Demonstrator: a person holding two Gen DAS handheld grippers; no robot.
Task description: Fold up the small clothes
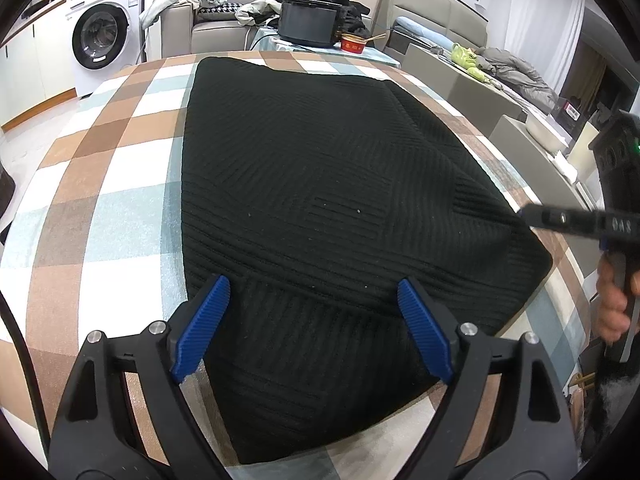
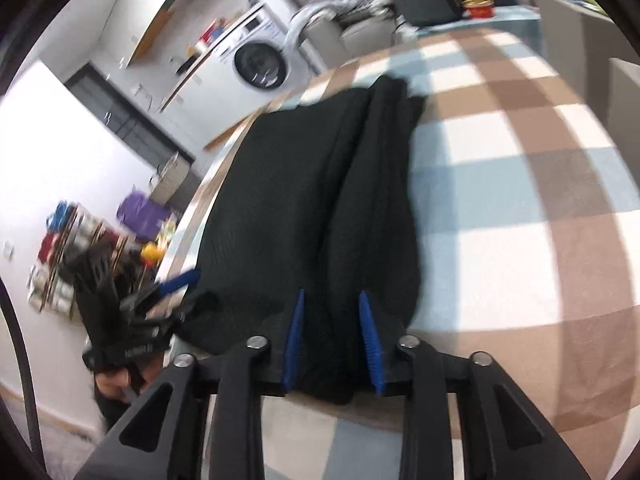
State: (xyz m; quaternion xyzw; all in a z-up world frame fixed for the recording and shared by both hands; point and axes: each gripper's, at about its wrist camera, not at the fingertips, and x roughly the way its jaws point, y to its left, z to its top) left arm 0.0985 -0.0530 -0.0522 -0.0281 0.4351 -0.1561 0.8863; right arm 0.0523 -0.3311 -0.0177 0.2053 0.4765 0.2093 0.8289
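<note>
A black ribbed knit garment [image 1: 320,208] lies folded flat on the checked tablecloth [image 1: 100,184]. My left gripper [image 1: 314,292] is open, its blue pads spread over the garment's near edge with nothing between them. My right gripper [image 1: 536,216] shows at the right edge of the left wrist view, by the garment's right side. In the right wrist view the garment [image 2: 320,184] runs away from me, and my right gripper [image 2: 331,300] has its blue pads part-open with a raised fold of the black cloth lying between them. The left gripper [image 2: 176,284] shows blurred at the left.
The table's far edge borders a second table with a black box [image 1: 310,20] and a red bowl [image 1: 354,43]. A washing machine [image 1: 102,36] stands at the far left, sofas with clothes at the back and right. The table's right edge [image 1: 560,280] is close to the garment.
</note>
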